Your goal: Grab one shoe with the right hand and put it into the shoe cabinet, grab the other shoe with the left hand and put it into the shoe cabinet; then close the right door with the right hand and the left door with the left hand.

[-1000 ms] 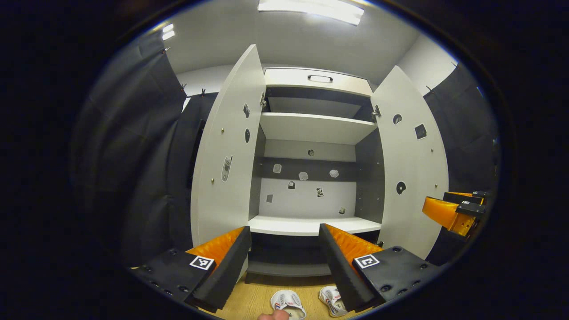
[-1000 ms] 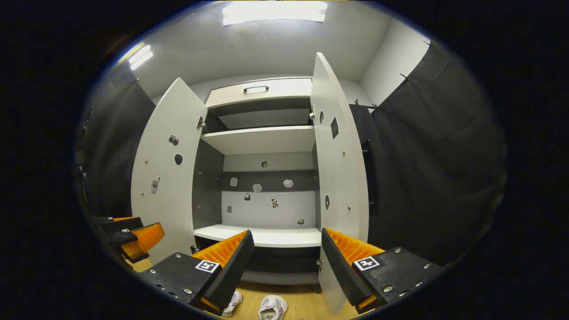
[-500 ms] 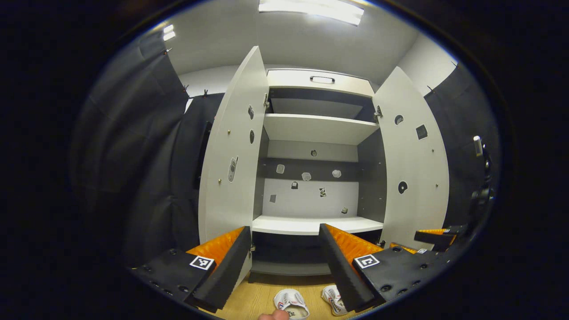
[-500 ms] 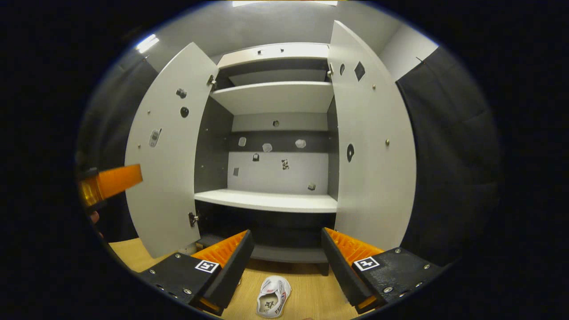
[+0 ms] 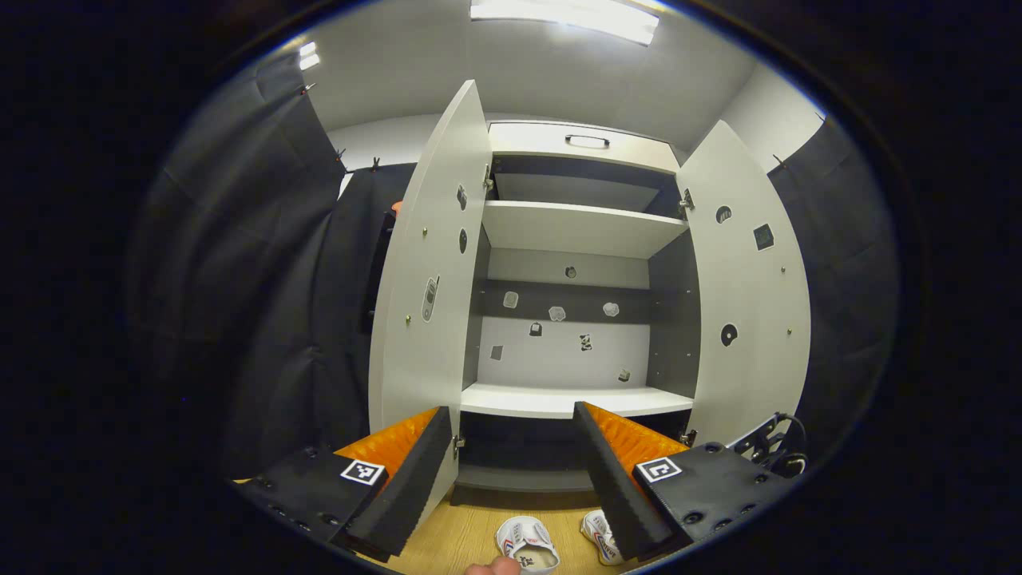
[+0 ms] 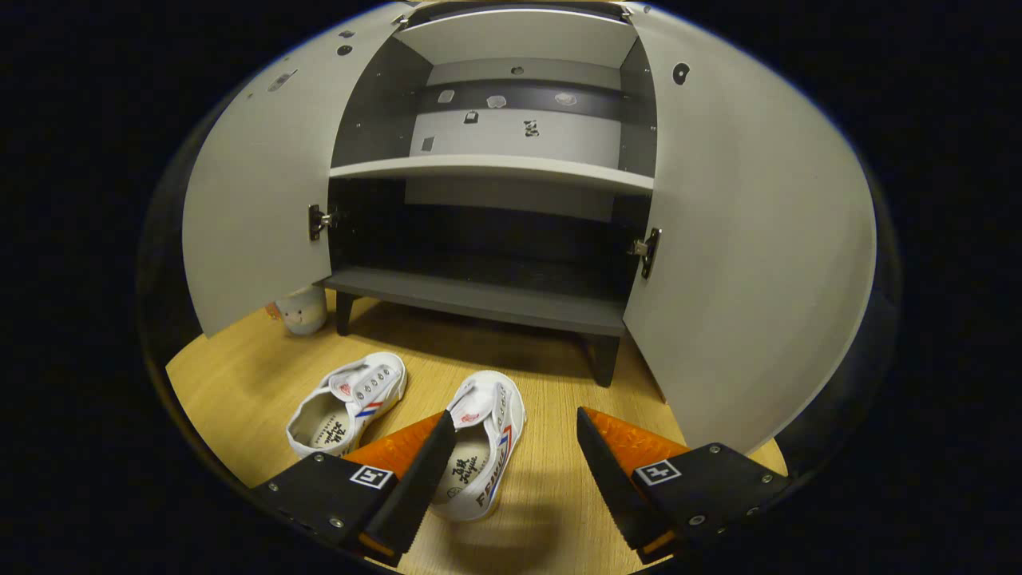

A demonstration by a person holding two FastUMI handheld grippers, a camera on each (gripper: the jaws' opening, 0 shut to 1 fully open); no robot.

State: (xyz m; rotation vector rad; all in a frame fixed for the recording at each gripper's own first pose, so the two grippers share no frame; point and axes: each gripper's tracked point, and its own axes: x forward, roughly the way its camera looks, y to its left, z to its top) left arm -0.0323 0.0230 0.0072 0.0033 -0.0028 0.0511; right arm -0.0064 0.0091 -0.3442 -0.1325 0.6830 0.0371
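Two white canvas shoes lie on the wooden floor before the open shoe cabinet. In the right gripper view the right shoe sits just ahead of my right gripper, which hangs open above the floor; the shoe's heel is partly behind the left finger. The left shoe lies beside it. In the left gripper view my left gripper is open and held high, facing the cabinet, with both shoes far below it. Both doors stand wide open.
The cabinet has a dark bottom shelf, a white middle shelf and an upper shelf. A small pale round object sits on the floor by the left door. A fingertip shows at the bottom edge. Black cloth walls flank the cabinet.
My right gripper has dropped and tilted down towards the floor, bringing the shoes close. The left gripper has barely moved; the right gripper has sunk out of its right edge.
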